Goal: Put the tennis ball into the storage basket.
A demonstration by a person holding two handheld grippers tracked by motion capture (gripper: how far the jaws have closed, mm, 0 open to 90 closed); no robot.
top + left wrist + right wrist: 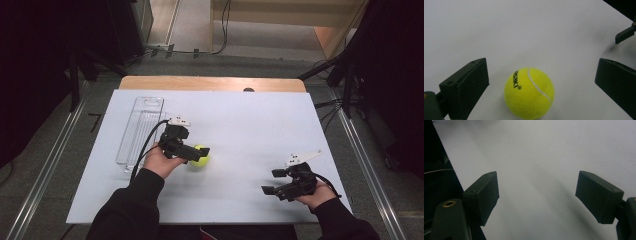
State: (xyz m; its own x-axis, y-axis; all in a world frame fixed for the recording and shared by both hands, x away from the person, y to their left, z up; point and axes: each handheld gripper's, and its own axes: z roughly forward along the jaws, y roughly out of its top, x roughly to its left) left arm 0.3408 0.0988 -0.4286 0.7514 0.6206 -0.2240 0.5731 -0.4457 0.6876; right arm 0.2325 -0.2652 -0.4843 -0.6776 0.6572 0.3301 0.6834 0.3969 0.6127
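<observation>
Jaws of left gripper (541, 75) spread wide around tennis ball (529, 93), not yet touching; right gripper (536, 197) wide open, empty. Grasp pending; clear tray (142, 130) beside, seemingly empty.

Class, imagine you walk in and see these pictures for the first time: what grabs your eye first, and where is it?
The bright yellow felt tennis ball stands out, resting on the white table between the open jaws of the left hand-held gripper. Just left of it lies a clear plastic rectangular tray. Near the table's front right, the right hand-held gripper is open with nothing between its jaws.
</observation>
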